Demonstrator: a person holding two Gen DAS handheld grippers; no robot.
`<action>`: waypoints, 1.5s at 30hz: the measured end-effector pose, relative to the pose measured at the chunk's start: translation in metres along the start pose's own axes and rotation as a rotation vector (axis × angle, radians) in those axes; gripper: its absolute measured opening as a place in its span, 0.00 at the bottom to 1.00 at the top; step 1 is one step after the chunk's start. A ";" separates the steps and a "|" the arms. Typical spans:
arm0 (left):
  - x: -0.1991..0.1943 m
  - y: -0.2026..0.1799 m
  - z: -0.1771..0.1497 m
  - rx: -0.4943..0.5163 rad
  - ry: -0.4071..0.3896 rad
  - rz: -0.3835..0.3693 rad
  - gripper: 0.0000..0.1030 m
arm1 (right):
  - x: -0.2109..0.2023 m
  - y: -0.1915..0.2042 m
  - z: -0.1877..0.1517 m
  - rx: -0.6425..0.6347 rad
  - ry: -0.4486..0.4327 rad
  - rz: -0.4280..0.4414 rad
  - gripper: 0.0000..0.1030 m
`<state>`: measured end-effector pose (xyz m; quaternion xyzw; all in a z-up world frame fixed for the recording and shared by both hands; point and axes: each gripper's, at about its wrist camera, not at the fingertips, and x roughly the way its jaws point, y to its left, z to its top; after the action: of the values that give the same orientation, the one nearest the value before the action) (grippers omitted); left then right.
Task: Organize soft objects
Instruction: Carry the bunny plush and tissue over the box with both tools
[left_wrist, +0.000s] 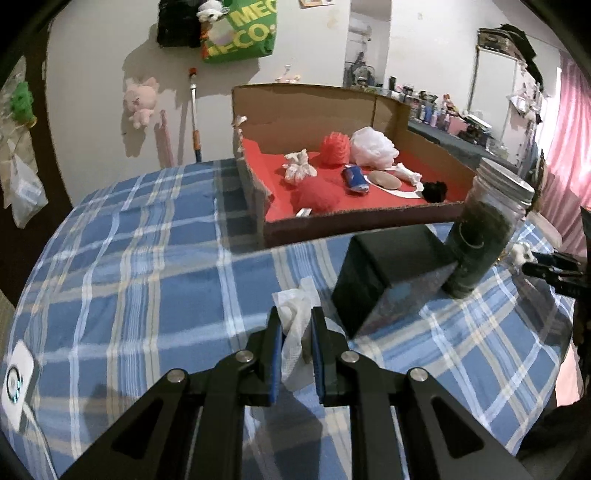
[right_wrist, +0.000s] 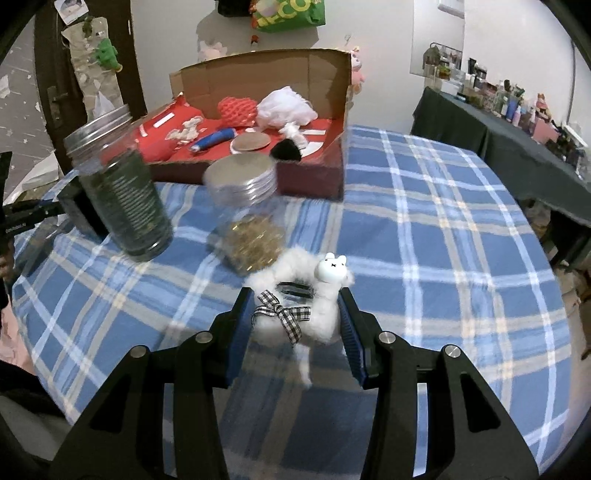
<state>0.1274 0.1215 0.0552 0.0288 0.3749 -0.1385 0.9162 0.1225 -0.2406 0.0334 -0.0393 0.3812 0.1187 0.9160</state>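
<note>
**Both tools loaded**

Here, my left gripper (left_wrist: 297, 325) pinches a crumpled white tissue (left_wrist: 293, 332), and my right gripper (right_wrist: 295, 314) clamps a fluffy white scrunchie with a checked bow (right_wrist: 295, 306). Ahead of both sits the red-lined cardboard box (left_wrist: 354, 218) of soft things.

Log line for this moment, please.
left gripper: shut on tissue | right gripper: shut on fluffy white scrunchie | cardboard box: ahead

green bag (left_wrist: 240, 33) — "MEG", "ECO"
</note>
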 end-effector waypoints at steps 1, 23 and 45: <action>0.003 0.001 0.003 0.007 -0.002 -0.007 0.14 | 0.002 -0.002 0.004 -0.010 -0.004 -0.007 0.42; 0.031 0.009 0.045 0.148 -0.008 -0.107 0.14 | 0.017 -0.022 0.045 -0.143 -0.078 -0.048 0.42; 0.039 -0.025 0.099 0.271 -0.033 -0.210 0.14 | 0.025 -0.008 0.108 -0.268 -0.130 0.109 0.42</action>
<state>0.2147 0.0732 0.1004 0.1104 0.3388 -0.2832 0.8904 0.2156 -0.2257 0.0920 -0.1329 0.3036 0.2202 0.9175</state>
